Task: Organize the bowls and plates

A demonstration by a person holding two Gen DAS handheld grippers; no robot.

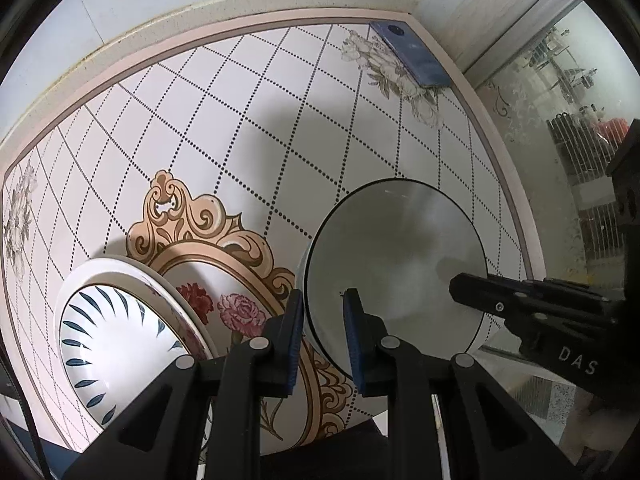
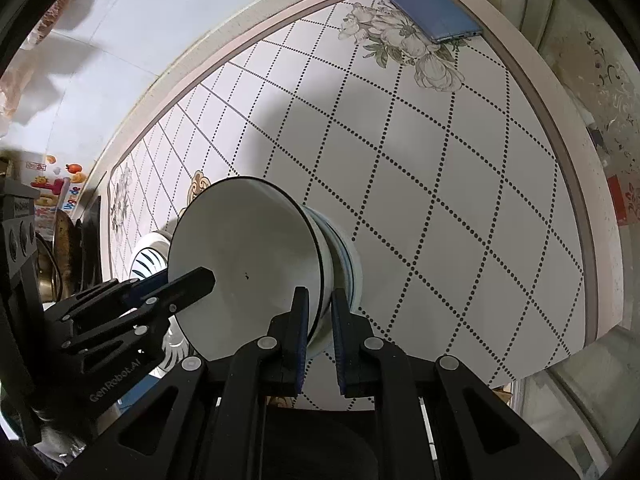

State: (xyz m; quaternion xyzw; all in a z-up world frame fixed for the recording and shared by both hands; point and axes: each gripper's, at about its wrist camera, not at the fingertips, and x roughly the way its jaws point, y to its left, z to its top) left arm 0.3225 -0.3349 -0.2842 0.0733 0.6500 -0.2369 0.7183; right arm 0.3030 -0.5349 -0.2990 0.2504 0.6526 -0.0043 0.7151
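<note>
Two grippers pinch opposite sides of one white bowl (image 1: 396, 264), so keep both level and lower them together. From the left wrist, your left gripper (image 1: 320, 340) clamps the rim on the bowl's near-left side, pointing steeply down; the leaf-patterned plate (image 1: 120, 344) sits left of the bowl. From the right wrist, your right gripper (image 2: 320, 336) clamps the bowl's wall, pointing steeply down, with the phone (image 2: 432, 12) far beyond the bowl.

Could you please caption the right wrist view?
Both grippers clamp opposite rims of a black-rimmed white ceramic bowl.
</note>
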